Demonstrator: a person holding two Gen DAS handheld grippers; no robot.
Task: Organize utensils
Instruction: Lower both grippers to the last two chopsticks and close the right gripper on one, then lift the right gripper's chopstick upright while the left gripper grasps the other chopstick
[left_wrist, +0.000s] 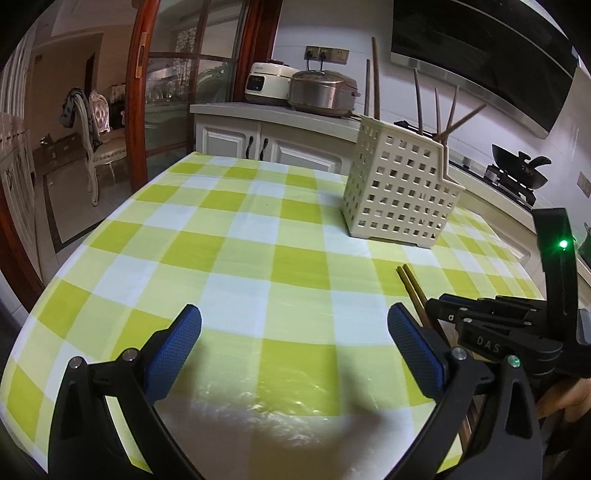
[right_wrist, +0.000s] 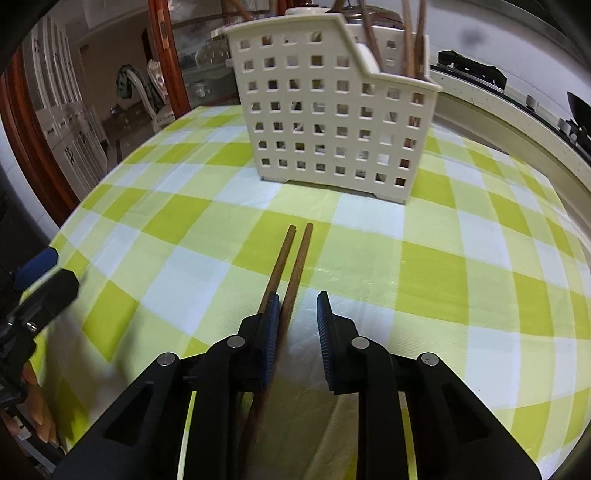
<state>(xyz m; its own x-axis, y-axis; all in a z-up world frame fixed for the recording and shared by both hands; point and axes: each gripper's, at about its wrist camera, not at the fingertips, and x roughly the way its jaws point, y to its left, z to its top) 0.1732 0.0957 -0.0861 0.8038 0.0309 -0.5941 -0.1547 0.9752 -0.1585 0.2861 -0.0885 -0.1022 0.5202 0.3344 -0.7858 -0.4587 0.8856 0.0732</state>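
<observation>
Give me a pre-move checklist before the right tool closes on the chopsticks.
1. Right tool open: ok, a gap shows between the pads.
2. Both chopsticks between the pads: not ok, the left pad sits between them, so only one is inside.
3. Chopsticks lying on the tablecloth: ok.
4. Utensil holder upright: ok, chopsticks already stand in it.
5. Left tool clear: ok, open and holding nothing.

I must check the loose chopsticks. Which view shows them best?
The right wrist view: the chopsticks lie centered, tips toward the holder. The left wrist view shows only a short part behind the right gripper.
</observation>
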